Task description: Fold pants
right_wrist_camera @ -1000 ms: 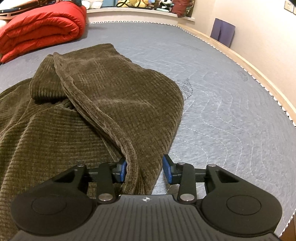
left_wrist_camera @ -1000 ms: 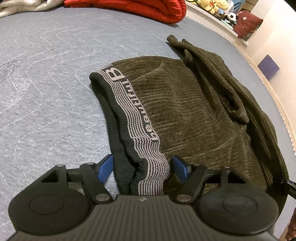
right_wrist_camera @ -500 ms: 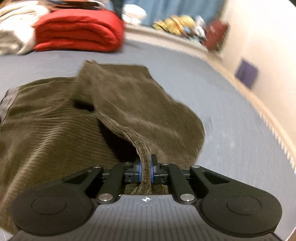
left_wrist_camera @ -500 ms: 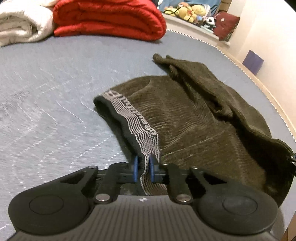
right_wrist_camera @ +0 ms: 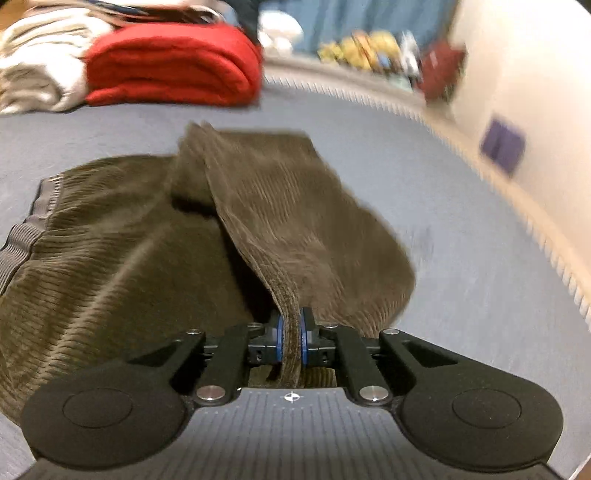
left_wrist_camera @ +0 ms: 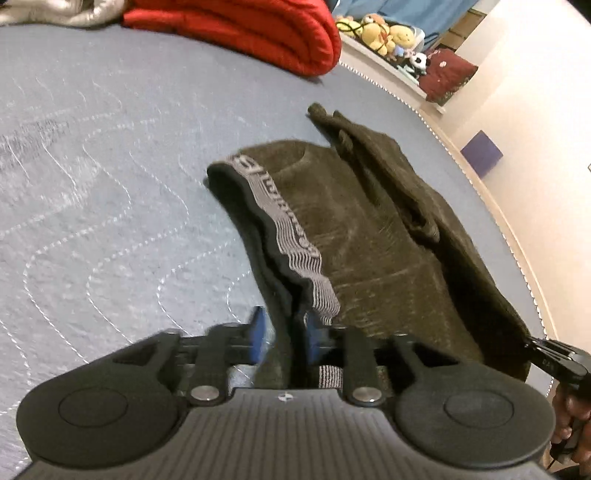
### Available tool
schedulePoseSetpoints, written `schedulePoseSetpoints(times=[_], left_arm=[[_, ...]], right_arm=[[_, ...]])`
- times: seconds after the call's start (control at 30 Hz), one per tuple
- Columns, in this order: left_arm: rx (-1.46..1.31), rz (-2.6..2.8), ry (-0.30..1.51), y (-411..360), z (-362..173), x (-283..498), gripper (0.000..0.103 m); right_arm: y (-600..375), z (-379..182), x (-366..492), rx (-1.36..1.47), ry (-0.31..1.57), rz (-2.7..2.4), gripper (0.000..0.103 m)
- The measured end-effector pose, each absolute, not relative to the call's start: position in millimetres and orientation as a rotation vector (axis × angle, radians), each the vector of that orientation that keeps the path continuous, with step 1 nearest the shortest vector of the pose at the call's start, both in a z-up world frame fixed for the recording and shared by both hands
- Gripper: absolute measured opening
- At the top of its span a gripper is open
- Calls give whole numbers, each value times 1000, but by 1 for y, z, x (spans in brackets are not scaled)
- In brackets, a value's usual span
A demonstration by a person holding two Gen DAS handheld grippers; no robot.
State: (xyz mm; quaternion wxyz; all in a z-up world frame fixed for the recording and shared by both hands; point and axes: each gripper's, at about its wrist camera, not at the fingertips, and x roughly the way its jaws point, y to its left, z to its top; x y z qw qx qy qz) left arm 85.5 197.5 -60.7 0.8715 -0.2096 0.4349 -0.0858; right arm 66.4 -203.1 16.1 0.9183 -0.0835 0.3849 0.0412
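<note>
Blue-padded jaws of the left gripper [left_wrist_camera: 282, 336] stand narrow and pinch the near end of the black waistband [left_wrist_camera: 284, 236], while the right gripper [right_wrist_camera: 290, 341] has its jaws pressed tight on a thick corduroy hem, apparently a leg cuff [right_wrist_camera: 290, 332]. Between the two grips, the olive-brown corduroy pants [left_wrist_camera: 369, 236] lie bunched on the bed [left_wrist_camera: 110, 184], a quilted grey-blue cover stitched in wavy white lines, with one leg doubled loosely over the body of the garment. The near edge looks lifted off the cover at both grips, and the right view is smeared with motion.

The step in hand appears to be the first fold: both ends of the near edge are gripped and raised, ready to be carried across. The next move likely calls for both hands to travel together, keeping the cloth taut between them, so the near edge lands square on the far one and the doubled leg does not drag into a crease.

The waistband carries a grey striped strip with woven lettering; it runs foreshortened and blurred, and no word can be read with confidence.

Beyond the pants, a folded red quilt [left_wrist_camera: 255, 29] sits at the head of the bed, with soft toys [left_wrist_camera: 384, 35] lined on a ledge [left_wrist_camera: 384, 64] behind.
</note>
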Motion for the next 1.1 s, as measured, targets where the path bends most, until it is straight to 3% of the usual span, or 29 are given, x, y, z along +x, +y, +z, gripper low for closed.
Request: schedulePoseSetpoints(times=[0.07, 0.17, 0.27, 0.33, 0.47, 0.6, 0.67, 0.7, 0.77, 0.8, 0.87, 1.1], left_arm=[[-481, -207, 929, 196, -66, 92, 46], [-535, -193, 943, 194, -73, 101, 50], [-556, -172, 967, 187, -82, 113, 63], [-560, -172, 988, 182, -89, 120, 64], [-557, -178, 958, 171, -95, 132, 65], [-508, -164, 910, 158, -96, 137, 65], [-432, -154, 895, 148, -94, 137, 59], [-378, -140, 889, 143, -93, 137, 45], [-338, -121, 884, 140, -90, 136, 34], [-348, -121, 878, 142, -87, 135, 31], [-344, -129, 848, 144, -78, 129, 28], [-355, -147, 722, 160, -32, 92, 21]], right_arm=[[-213, 12, 73, -86, 845, 78, 12], [-219, 9, 74, -47, 866, 83, 14], [-219, 9, 77, -90, 853, 74, 14], [-219, 5, 81, -123, 854, 53, 15], [-230, -1, 89, -136, 870, 9, 27], [-237, -5, 93, -163, 873, -23, 27], [-238, -8, 94, -174, 879, -24, 27], [-238, -9, 94, -179, 883, -22, 27], [-235, -10, 95, -188, 889, -16, 26], [-233, -10, 95, -187, 892, -8, 20], [-229, -7, 95, -170, 897, 28, 10], [-199, 10, 82, -173, 864, 177, 8]])
